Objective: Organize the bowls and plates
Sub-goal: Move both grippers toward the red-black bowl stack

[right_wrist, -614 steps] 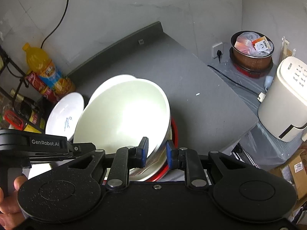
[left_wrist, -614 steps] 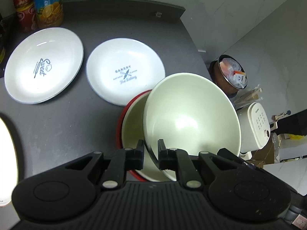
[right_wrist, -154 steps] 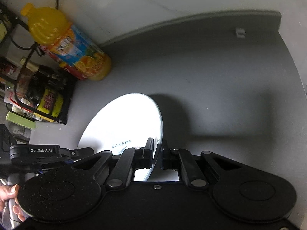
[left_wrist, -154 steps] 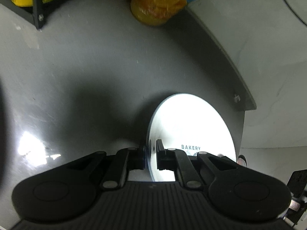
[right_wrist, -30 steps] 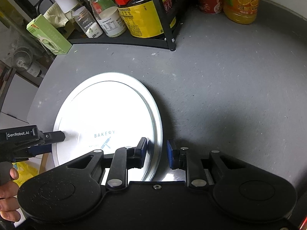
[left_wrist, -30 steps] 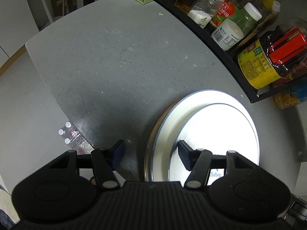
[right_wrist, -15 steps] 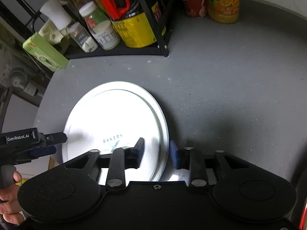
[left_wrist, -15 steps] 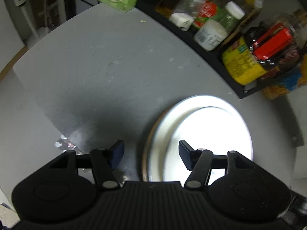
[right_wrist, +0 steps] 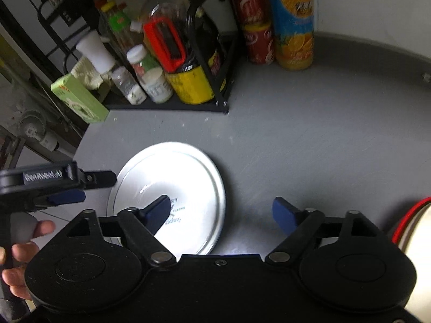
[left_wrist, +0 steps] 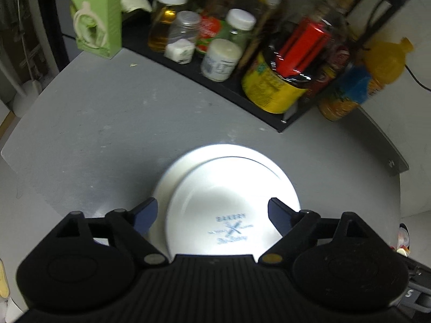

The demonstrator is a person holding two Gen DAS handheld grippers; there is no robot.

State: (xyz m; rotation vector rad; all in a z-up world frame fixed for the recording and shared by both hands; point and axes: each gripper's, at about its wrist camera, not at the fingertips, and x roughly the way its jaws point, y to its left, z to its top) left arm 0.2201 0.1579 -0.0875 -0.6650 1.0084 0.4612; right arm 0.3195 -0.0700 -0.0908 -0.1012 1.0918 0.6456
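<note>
two white plates sit stacked on the grey counter [left_wrist: 94, 123], the smaller bakery plate [left_wrist: 231, 215] lying inside the larger plate [left_wrist: 172, 177] and shifted toward one side of it, so the bigger rim shows as a crescent. the left tongs [left_wrist: 212, 214] hang above the stack with their jaws opening wide, blue pads out past either side of the small plate and touching nothing. the right tongs [right_wrist: 222, 211] are opening too, with only bare counter and the plate's edge below the gap; one blue pad sits over the plate's printed logo in that view, the other over plain counter, and nothing is gripped. in the right wrist view the plate stack [right_wrist: 172, 188] lies left of centre, and the left tongs [right_wrist: 78, 185] show at the far left, held by a hand [right_wrist: 18, 253] (only the fingers show). behind the plates a black rack [right_wrist: 167, 106] holds jars and bottles, with a green box [left_wrist: 94, 16] at its end, a red can [right_wrist: 254, 18] and an orange juice bottle [right_wrist: 293, 21] standing on the counter beside it. at the right edge a red-rimmed bowl [right_wrist: 409, 215] peeks in, well apart from the plates
</note>
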